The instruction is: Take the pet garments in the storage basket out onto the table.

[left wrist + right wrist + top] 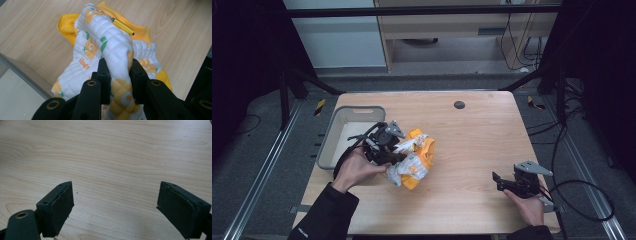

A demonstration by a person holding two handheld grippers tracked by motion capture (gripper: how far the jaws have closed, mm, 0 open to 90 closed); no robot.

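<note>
A crumpled child's garment (413, 161), white quilted cloth with yellow flowers and orange-yellow ribbed trim, lies left of centre on the wooden table (472, 145). My left gripper (393, 156) is shut on a fold of it; in the left gripper view the garment (110, 47) bulges up between the two black jaws, and a small yellow zip pull (123, 26) lies on top. My left gripper (117, 68) pinches the white quilted fold. My right gripper (499, 181) rests open near the table's front right, and in its own view my right gripper (116, 206) has only bare wood between the jaws.
A grey plastic bin (334, 136) stands at the table's left edge, right beside the garment; its rim (22, 71) shows in the left gripper view. A small dark round disc (459, 105) sits near the far edge. Cables trail off the table's right side.
</note>
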